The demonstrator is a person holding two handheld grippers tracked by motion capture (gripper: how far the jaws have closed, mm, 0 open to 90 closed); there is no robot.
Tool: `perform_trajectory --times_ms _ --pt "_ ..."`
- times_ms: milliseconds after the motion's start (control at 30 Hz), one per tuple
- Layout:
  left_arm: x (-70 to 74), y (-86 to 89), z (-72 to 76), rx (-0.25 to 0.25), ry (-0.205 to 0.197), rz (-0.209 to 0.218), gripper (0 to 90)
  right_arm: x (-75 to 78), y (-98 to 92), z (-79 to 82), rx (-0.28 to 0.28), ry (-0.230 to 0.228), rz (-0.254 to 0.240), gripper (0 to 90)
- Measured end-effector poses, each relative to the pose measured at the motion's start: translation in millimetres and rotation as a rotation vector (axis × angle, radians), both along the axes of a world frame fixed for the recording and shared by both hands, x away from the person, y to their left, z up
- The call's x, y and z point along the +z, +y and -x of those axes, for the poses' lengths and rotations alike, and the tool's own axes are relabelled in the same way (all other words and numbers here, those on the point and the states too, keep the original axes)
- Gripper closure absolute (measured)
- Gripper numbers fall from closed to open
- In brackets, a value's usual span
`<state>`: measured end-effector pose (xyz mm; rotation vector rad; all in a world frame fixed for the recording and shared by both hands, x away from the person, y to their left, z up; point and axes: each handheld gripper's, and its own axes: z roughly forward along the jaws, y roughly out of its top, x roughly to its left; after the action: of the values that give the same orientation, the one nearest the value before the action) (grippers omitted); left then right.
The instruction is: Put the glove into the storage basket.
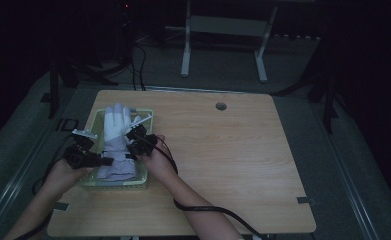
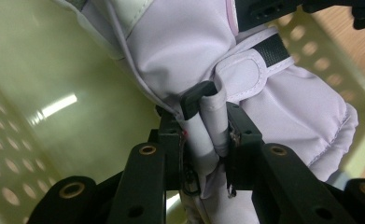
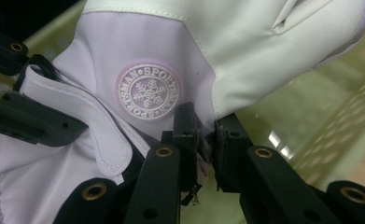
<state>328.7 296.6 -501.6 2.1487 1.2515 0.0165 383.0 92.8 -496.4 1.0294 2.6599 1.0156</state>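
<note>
Glove (image 1: 117,134) lies lengthwise in the green basket (image 1: 94,120) near the desk's left edge, fingers toward the far edge; left gripper (image 1: 105,161) at the cuff, right gripper (image 1: 129,135) mid-glove. Left gripper view: jaws clamped on the strap loop (image 2: 207,122). Right gripper view: jaws pinching the glove's edge by the round badge (image 3: 149,91).

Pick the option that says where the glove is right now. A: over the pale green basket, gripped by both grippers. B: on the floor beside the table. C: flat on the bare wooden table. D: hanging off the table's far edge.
A: the glove lies over the green basket, with the left gripper shut on its wrist strap and the right gripper pinching the fabric.
</note>
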Motion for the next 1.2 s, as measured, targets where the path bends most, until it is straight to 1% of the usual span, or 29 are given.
perform_trajectory --times_ms 33,67,133,233,267,333,400,467,567,633,667,700,733,767,833,867,900,967,1000,1033,1067,1133,1167,1200 --pt "-1.9 -0.3 -0.3 0.009 0.016 -0.017 72.5 -2.5 1.6 -0.1 0.002 0.004 0.007 80.9" --pt "-2.9 0.0 -0.6 0.014 0.023 -0.020 72.4 -5.9 4.3 0.1 0.005 0.011 0.021 80.9" --pt "-6.0 0.2 -1.3 0.030 0.049 -0.020 72.4 -8.6 6.9 0.6 0.008 0.009 0.035 80.9" --pt "-8.5 -0.9 -1.6 0.046 0.068 -0.028 72.4 -11.4 10.5 1.3 0.014 0.007 0.059 80.8" --pt "-9.2 -1.1 -1.9 0.046 0.075 -0.036 72.3 -12.0 11.9 1.8 0.018 -0.001 0.069 80.9" --pt "-10.4 -2.1 -2.1 0.052 0.085 -0.057 72.1 -13.8 15.0 2.8 0.016 0.003 0.085 80.8" --pt "-11.8 -2.5 -2.3 0.049 0.096 -0.076 72.0 -16.0 17.7 4.4 0.013 -0.003 0.096 80.8" --pt "-14.4 -1.9 -2.5 0.055 0.106 -0.084 71.4 -18.4 20.4 5.8 0.016 -0.002 0.108 80.5" --pt "-17.4 -1.7 -3.3 0.056 0.112 -0.103 68.0 -19.0 21.0 5.9 0.019 0.006 0.105 77.3" --pt "-17.2 -5.4 -3.1 0.059 0.108 -0.137 65.1 -19.2 20.8 6.5 0.022 0.003 0.103 73.0" --pt "-17.9 -9.1 -3.1 0.054 0.104 -0.167 64.1 -19.2 20.6 7.5 0.022 -0.004 0.100 70.2" --pt "-18.4 -10.7 -3.0 0.055 0.102 -0.176 63.0 -19.2 20.3 8.6 0.025 -0.020 0.099 68.5" --pt "-19.3 -11.7 -3.6 0.055 0.103 -0.184 62.5 -18.7 20.0 9.2 0.022 -0.022 0.093 65.9" --pt "-20.2 -13.5 -4.3 0.059 0.104 -0.204 61.4 -17.3 18.8 9.4 0.019 -0.034 0.078 62.5" --pt "-20.8 -16.6 -5.6 0.060 0.106 -0.230 59.9 -12.7 16.5 9.4 0.013 -0.049 0.069 57.8" --pt "-21.0 -18.1 -5.8 0.062 0.099 -0.236 58.2 -9.7 14.2 8.6 0.010 -0.056 0.058 57.0" --pt "-20.9 -19.5 -6.1 0.060 0.097 -0.252 56.3 -6.4 11.4 7.5 0.011 -0.059 0.043 55.4" --pt "-19.5 -21.6 -5.7 0.056 0.077 -0.279 51.6 -0.4 5.7 4.5 0.008 -0.059 0.024 51.7" --pt "-18.3 -22.2 -5.1 0.055 0.066 -0.284 48.8 2.1 2.6 3.2 0.011 -0.050 0.006 51.2" --pt "-17.0 -22.6 -4.1 0.056 0.050 -0.288 46.2 3.9 -0.2 2.1 0.019 -0.045 -0.004 49.6" --pt "-15.7 -22.2 -3.1 0.058 0.036 -0.287 42.7 5.4 -2.9 1.6 0.025 -0.050 -0.008 47.5" --pt "-13.5 -21.3 -0.1 0.071 0.009 -0.271 35.3 7.1 -7.2 1.2 0.043 -0.049 -0.033 42.0" --pt "-12.8 -21.1 1.5 0.078 -0.006 -0.275 30.5 7.8 -9.6 1.3 0.045 -0.061 -0.041 41.0" --pt "-12.3 -21.4 4.0 0.083 -0.024 -0.288 26.3 8.3 -11.6 1.3 0.048 -0.057 -0.046 40.6"
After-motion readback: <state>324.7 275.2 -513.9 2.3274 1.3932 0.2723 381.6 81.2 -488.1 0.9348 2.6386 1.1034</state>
